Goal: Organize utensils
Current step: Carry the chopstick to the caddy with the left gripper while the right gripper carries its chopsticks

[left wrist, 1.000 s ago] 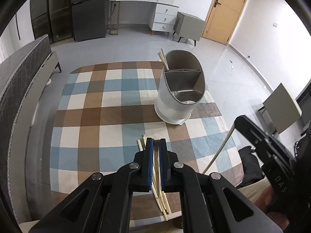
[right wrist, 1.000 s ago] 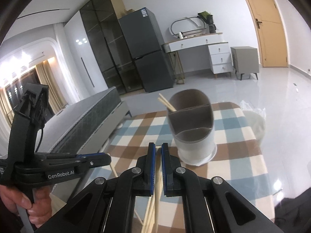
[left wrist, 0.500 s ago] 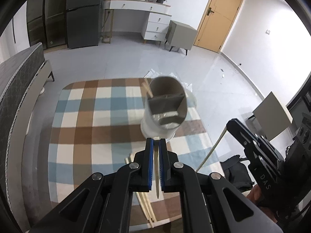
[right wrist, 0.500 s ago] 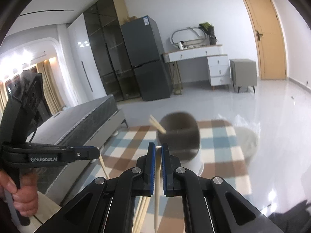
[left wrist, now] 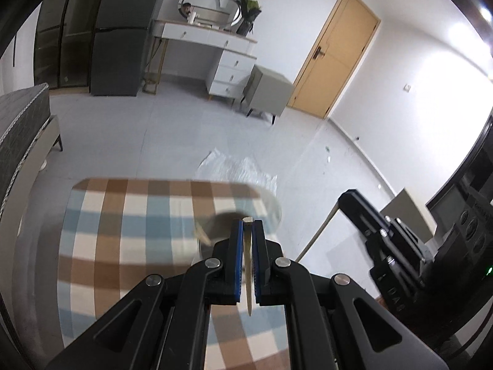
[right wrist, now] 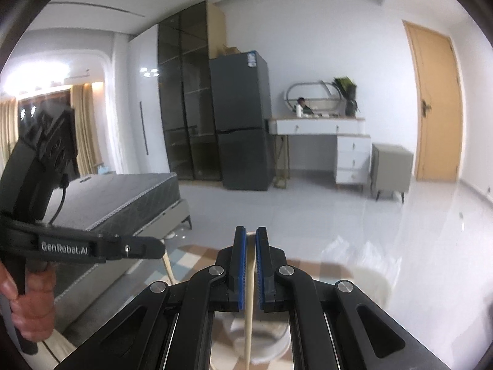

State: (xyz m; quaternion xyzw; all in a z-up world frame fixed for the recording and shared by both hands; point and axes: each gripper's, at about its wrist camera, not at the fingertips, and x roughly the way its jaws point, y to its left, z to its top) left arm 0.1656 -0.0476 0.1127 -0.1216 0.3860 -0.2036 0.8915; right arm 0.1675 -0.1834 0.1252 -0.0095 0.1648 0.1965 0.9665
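One chopstick (left wrist: 247, 265) is clamped between the closed blue pads of the left gripper (left wrist: 247, 225), above the far right part of the checkered counter (left wrist: 123, 231). The right gripper (right wrist: 251, 234) is closed on another chopstick (right wrist: 250, 293), over the white utensil holder (right wrist: 262, 339), which looks blurred.

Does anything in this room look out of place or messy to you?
Yes: a crumpled clear plastic sheet lies on the floor just beyond the checked tablecloth, like discarded wrapping. The utensil holder is too blurred to judge.
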